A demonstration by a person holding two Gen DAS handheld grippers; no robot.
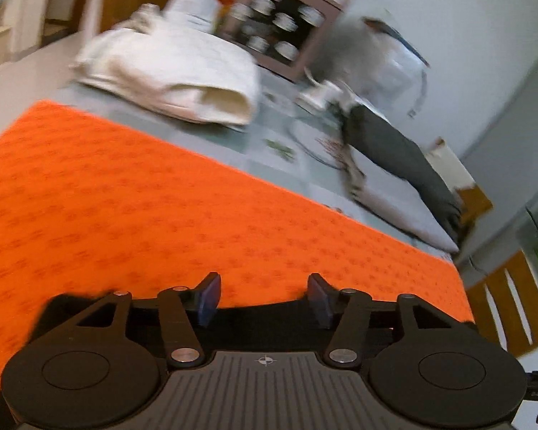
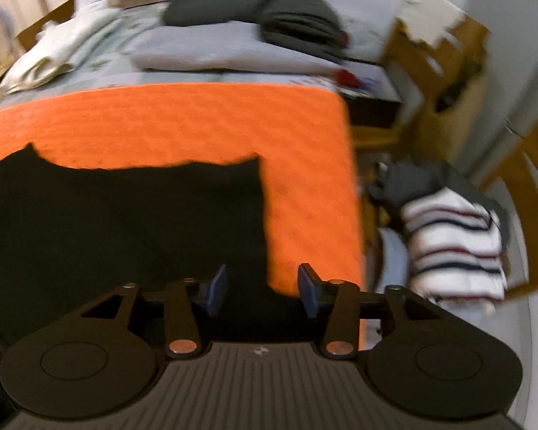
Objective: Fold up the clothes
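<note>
Both tools, left point(image 1: 264, 299) and right point(image 2: 262, 290), gape half-open and empty; the black garment point(image 2: 125, 215) lies flat on the orange mat point(image 2: 197, 125), at the right tool's 10 o'clock, seemingly for folding.

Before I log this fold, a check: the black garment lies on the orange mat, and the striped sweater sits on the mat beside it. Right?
Not quite. The black garment does lie on the orange mat, but the striped sweater is off the mat, lower down past its right edge. The right wrist view shows it.

orange mat point(image 1: 161, 193): textured woven cloth, matt | black garment point(image 2: 125, 215): soft matt cloth | chair point(image 1: 498, 308): glossy wood
</note>
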